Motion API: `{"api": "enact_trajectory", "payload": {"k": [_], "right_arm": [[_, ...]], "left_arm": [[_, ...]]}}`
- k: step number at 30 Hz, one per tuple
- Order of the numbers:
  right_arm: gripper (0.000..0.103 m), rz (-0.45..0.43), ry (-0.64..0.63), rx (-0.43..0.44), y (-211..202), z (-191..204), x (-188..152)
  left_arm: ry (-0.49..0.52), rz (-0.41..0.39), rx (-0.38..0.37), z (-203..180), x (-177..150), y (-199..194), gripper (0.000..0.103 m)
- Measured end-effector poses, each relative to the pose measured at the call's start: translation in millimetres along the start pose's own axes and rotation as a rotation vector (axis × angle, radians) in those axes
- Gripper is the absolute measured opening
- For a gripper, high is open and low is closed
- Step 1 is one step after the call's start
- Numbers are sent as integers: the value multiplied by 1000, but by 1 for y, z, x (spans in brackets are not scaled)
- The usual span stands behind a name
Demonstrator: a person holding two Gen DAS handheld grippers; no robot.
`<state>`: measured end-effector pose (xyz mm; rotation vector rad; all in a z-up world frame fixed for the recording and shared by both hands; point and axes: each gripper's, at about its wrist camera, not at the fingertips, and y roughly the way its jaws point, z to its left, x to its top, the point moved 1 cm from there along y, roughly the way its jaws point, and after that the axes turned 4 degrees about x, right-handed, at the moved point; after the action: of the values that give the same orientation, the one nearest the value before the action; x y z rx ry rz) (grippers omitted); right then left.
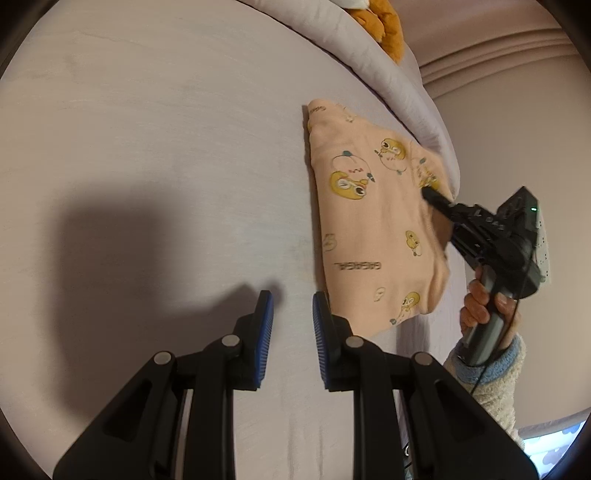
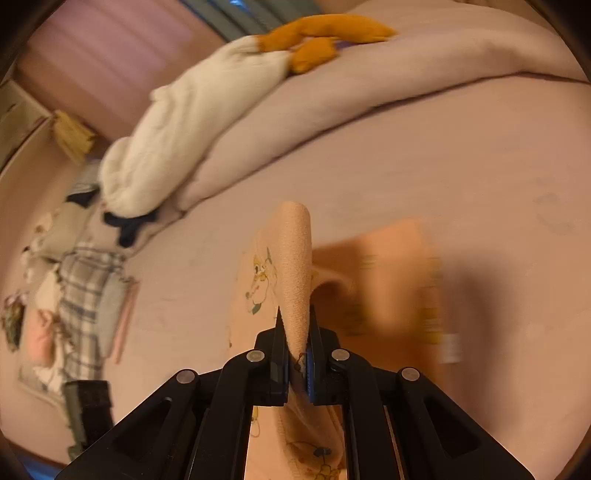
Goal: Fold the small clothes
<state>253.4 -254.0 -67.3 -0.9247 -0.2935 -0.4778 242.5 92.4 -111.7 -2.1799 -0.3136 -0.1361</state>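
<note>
Left wrist view: the left gripper (image 1: 293, 314) hangs just above a pale lilac bed sheet (image 1: 147, 147). Its two blue-padded fingers (image 1: 266, 317) are spread apart with bare sheet between them. Just beyond the right finger's tip lies a peach garment (image 1: 373, 229) printed with yellow cartoon ducks, folded into a rough rectangle and lying flat on the sheet. At the garment's far right edge the right gripper (image 1: 430, 194) meets the cloth, its black fingers pressed together there. A hand (image 1: 487, 306) in a fuzzy cream sleeve with a blue cuff holds that gripper's handle. Further ahead, a rolled duvet (image 1: 399, 74) runs along the bed, with an orange plush toy (image 1: 384, 26) on top.

Right wrist view: the right gripper (image 2: 296, 325) has its fingers (image 2: 281, 332) pinching a raised fold of the peach garment (image 2: 293, 258), which stands up between them as a narrow ridge. More of the cloth lies below the fingers and to their right, blurred. Ahead and to the left, the duvet (image 2: 332, 110) carries a white plush toy (image 2: 184, 122) with orange feet. Far left of the fingers sits a heap of other clothes (image 2: 85, 295), including a checked piece.
</note>
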Motion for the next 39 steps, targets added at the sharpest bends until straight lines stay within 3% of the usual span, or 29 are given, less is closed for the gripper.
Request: {"api": "enact_trajectory", "payload": {"k": [4, 8, 12, 15, 18, 20, 23, 28, 31, 35, 39], "right_arm": [[8, 3, 43, -55, 10, -24, -1], [8, 50, 57, -61, 26, -36, -2], [9, 31, 112, -27, 15, -42, -1], [10, -27, 32, -72, -11, -32, -4], [10, -52, -99, -45, -33, -12, -15], [10, -34, -194, 5, -41, 5, -31], [10, 29, -274, 9, -34, 15, -54], [10, 123, -217, -56, -4, -11, -72], [5, 107, -188, -28, -4, -19, -70], [5, 93, -222, -67, -10, -7, -75], [5, 49, -241, -24, -15, 5, -75]], "left_arm": [[31, 13, -4, -18, 8, 9, 21], [75, 6, -13, -36, 12, 12, 23], [122, -3, -29, -55, 15, 16, 31], [154, 0, -43, -68, 13, 26, 31], [176, 0, -55, -77, 15, 36, 31], [181, 9, -65, -81, 13, 44, 31], [190, 37, -64, -87, 13, 62, 31], [172, 79, -57, -83, 14, 81, 31], [183, 73, -57, -83, 12, 77, 31], [211, 75, -43, -82, 0, 69, 31], [241, 89, -28, -75, -18, 70, 31]]}}
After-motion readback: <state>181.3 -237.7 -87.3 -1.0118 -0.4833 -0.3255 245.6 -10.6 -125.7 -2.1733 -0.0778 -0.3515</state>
